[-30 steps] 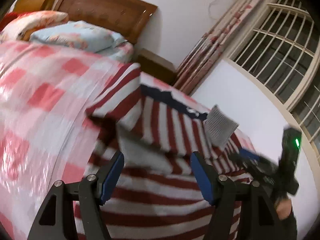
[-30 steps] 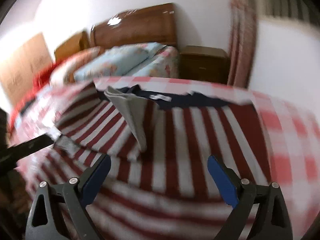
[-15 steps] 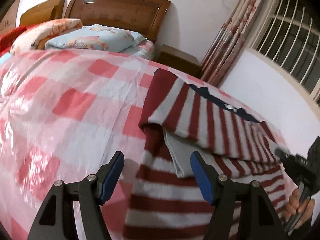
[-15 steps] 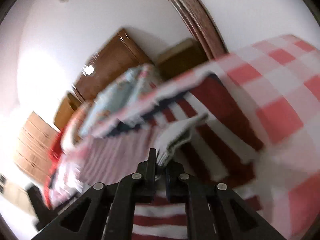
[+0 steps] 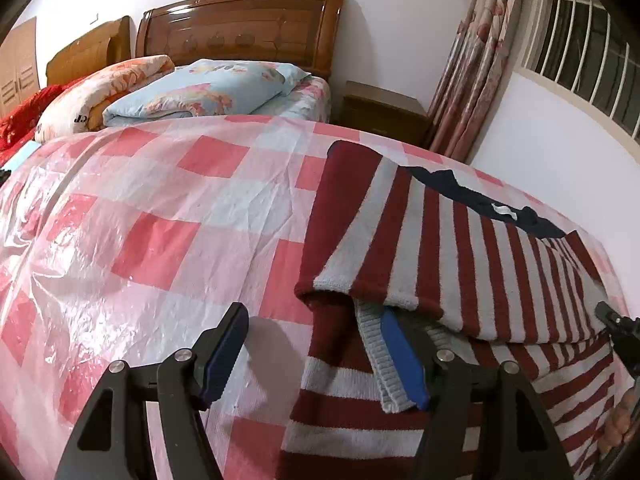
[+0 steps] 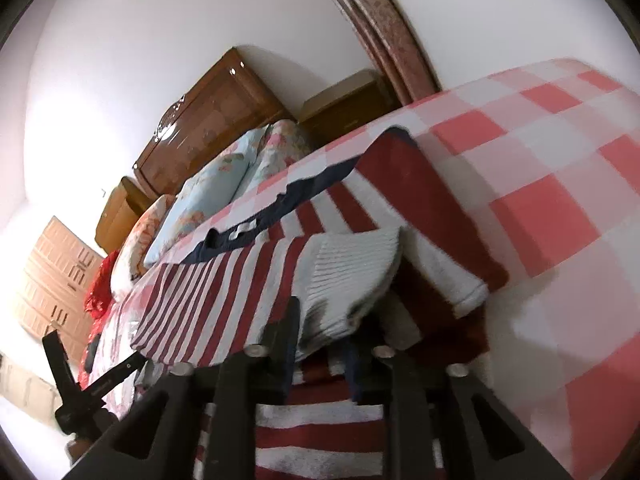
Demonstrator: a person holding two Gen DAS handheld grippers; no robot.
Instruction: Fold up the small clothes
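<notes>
Striped sweater (image 5: 460, 248) on checked bedcover (image 5: 160, 232), pillows (image 5: 200, 92) beyond

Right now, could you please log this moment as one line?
left tongs: open, over sweater edge | right tongs: shut on grey cuff | sleeve folded across

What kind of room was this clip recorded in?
A bedroom, most likely in a home: a bed with a wooden headboard and pillows, a nightstand beside it, and curtains at a barred window.

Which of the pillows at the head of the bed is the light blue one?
The light blue floral pillow lies nearest the carved wooden headboard; the peach floral pillow lies left of it.
</notes>
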